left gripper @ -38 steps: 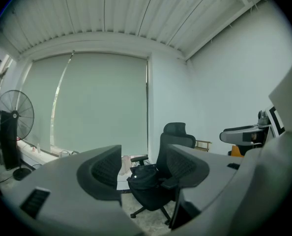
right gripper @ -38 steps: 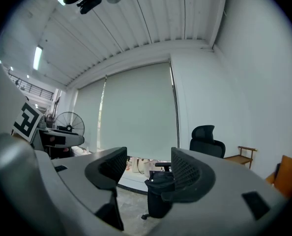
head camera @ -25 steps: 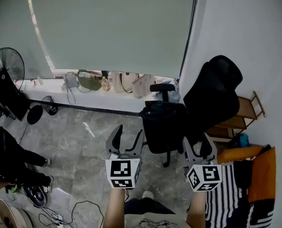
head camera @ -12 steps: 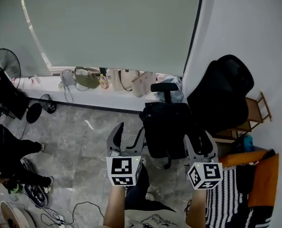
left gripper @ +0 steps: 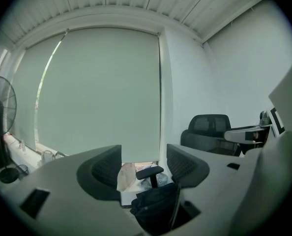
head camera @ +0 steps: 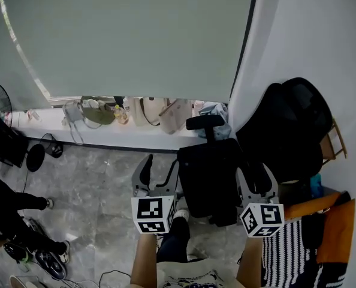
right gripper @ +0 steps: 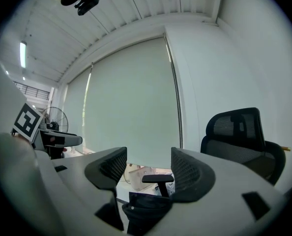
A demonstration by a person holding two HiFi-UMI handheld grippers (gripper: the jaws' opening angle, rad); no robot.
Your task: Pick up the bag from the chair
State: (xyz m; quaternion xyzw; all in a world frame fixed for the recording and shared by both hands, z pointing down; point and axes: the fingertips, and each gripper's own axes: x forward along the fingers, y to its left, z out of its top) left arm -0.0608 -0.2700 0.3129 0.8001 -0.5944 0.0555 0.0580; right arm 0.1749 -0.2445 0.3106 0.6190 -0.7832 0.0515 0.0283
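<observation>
Head view: your left gripper (head camera: 160,174) and right gripper (head camera: 256,182) are both held out, jaws apart, nothing in either. Black bag (head camera: 209,171) sits on the chair (head camera: 205,123) seat, just ahead of the grippers and between them. Left gripper view: jaws wide, empty; bag (left gripper: 155,205) lies ahead, low, slightly right of the gap, not touched. Right gripper view: jaws wide, empty; bag (right gripper: 143,208) lies ahead, below the gap, with the chair's black pad just above it.

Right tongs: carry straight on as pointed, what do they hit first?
Probably the black bag on the chair, which sits between the open right tongs in their own view. Nothing nearer shows; depth is unclear.
</observation>
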